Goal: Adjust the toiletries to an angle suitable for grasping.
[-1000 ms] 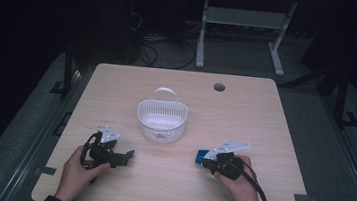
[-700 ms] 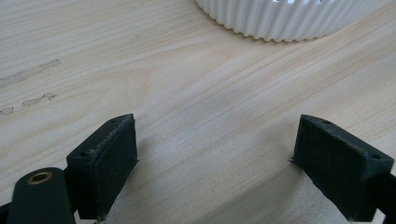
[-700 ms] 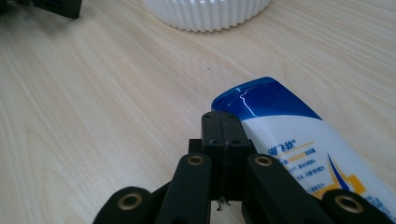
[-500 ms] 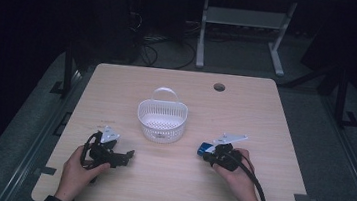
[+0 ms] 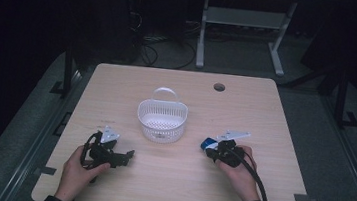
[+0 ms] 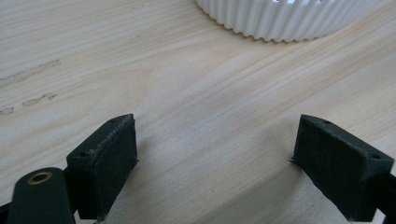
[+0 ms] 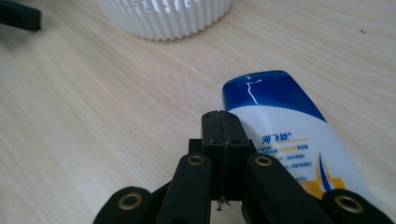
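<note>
Bottle [image 7: 299, 140] position noted first: a white shampoo bottle with a blue cap lay flat on the table [image 5: 275, 120], on the person's right side. In the right gripper view it sat just beside the right gripper [image 7: 219, 126], on the right of the jaws, touching or very nearly touching them; which one could not be settled. Its long axis ran roughly alongside the jaws, blue cap end pointing forward toward the white basket [image 5: 162, 121].

Right gripper jaws were pressed together with nothing between them. The bottle was therefore beside the closed tips, not within them. In the high view the blue cap [image 5: 207, 144] showed just ahead of the right hand [image 5: 236, 163], between that hand and the basket.

Left gripper [image 6: 215, 154] rested low over bare wood, jaws wide apart and empty. The ribbed wall of the basket showed ahead of it, well apart from the tips. In the high view the left gripper [image 5: 128, 154] was on the far side of the basket from the bottle.

Judgement: the right gripper was much the nearer to the bottle, so the pick falls to it. The bottle lay off to one side of closed jaws and parallel to them. A grasp would call for opening the jaws and shifting sideways to straddle the body across its narrow dimension. Basket appeared empty, as far as the high view allowed.
</note>
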Available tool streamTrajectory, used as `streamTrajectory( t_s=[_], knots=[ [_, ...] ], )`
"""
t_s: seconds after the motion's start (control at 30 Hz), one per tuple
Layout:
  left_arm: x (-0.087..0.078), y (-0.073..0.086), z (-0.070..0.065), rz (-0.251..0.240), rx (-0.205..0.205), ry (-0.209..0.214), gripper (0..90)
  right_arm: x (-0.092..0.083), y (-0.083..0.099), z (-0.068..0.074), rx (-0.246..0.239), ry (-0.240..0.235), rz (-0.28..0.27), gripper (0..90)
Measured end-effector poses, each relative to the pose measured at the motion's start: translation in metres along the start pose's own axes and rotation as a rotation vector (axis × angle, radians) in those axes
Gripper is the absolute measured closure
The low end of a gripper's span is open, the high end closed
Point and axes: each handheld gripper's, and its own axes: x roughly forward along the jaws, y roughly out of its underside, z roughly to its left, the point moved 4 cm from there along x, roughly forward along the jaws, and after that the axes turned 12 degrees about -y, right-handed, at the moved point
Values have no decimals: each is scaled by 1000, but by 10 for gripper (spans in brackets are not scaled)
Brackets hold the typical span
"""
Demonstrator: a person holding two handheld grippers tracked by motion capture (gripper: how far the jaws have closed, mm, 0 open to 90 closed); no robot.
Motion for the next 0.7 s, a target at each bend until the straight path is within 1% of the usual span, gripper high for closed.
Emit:
streamTrajectory(
  t_s=[0.17, 0.2, 0.27, 0.5, 0.57, 0.6, 0.63, 0.7],
  knots=[
    [0, 0, 0, 0, 0, 0, 126, -18, -1, 1, 0, -8, -45, 900],
    [0, 0, 0, 0, 0, 1, 126, -28, 1, -1, 6, -1, -56, 900],
    [0, 0, 0, -1, 0, 1, 126, -31, 2, -2, 12, 3, -60, 900],
    [0, 0, 0, 0, 0, 0, 126, -61, 15, -16, 24, 15, -98, 900],
    [0, 0, 0, 0, 0, 1, 126, -70, 19, -21, 34, 27, -108, 900],
    [0, 0, 0, -1, 1, 0, 126, -77, 25, -25, 39, 42, -110, 900],
    [0, 0, 0, 0, 1, 0, 126, -77, 25, -25, 39, 42, -110, 900],
    [0, 0, 0, -1, 1, 0, 126, -83, 30, -30, 47, 54, -110, 900]
  ],
)
